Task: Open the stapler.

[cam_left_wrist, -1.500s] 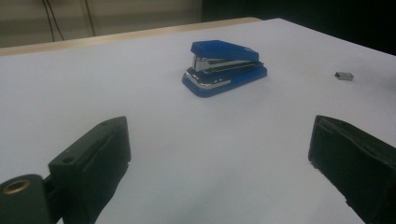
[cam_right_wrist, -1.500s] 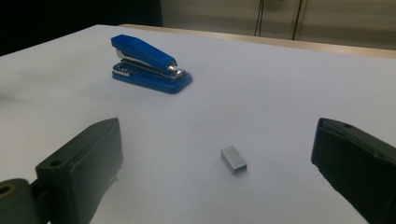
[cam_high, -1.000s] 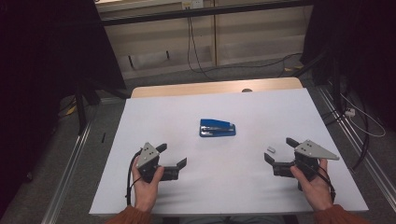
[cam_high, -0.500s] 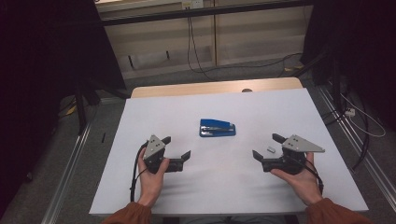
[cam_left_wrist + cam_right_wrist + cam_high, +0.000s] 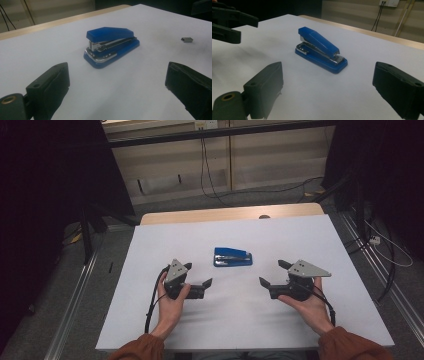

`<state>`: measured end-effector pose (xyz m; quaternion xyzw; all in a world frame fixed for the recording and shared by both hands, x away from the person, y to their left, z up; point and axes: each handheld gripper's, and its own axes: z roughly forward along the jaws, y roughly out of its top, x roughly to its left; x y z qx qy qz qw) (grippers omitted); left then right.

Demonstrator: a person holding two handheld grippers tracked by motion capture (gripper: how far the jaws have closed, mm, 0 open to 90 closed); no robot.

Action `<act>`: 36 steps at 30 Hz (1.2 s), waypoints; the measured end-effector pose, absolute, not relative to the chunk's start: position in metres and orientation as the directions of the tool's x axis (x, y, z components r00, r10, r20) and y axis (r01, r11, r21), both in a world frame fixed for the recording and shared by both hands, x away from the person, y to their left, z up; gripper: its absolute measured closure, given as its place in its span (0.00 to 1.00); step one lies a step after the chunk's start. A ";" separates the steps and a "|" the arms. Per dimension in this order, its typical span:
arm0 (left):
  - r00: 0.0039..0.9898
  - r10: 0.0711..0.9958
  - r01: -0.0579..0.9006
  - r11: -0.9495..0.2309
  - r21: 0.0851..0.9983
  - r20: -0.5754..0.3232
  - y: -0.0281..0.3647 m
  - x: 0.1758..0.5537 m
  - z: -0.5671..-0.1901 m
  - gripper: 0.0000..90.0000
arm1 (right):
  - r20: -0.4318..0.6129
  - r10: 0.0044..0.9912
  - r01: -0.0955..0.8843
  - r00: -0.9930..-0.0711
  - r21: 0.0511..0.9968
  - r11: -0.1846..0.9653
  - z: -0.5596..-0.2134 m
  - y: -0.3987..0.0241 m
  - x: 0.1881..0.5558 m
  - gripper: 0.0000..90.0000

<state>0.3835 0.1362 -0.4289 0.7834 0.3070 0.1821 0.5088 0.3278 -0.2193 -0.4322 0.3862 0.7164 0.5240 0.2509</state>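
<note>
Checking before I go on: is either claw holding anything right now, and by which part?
Nothing is held. Both the left claw and the right claw stand open and empty, apart from the blue stapler.

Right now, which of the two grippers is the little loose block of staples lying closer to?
The right gripper. The small grey staple block lies on the white table past the blue stapler, on the side away from the left gripper.
</note>
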 end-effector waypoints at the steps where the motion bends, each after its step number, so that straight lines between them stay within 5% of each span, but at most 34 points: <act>1: 0.745 0.666 0.296 -0.294 0.909 -0.027 0.136 0.383 -0.429 0.07 | 0.048 0.812 0.291 -0.581 0.944 0.153 -0.432 -0.218 0.328 0.13; 19: 0.718 0.696 0.283 -0.265 0.922 -0.020 0.130 0.417 -0.414 0.07 | 0.044 0.787 0.275 -0.616 0.947 0.163 -0.425 -0.189 0.359 0.15; 36: 0.709 0.703 0.300 -0.237 0.924 -0.051 0.114 0.456 -0.421 0.07 | 0.057 0.781 0.295 -0.622 0.941 0.167 -0.434 -0.163 0.397 0.30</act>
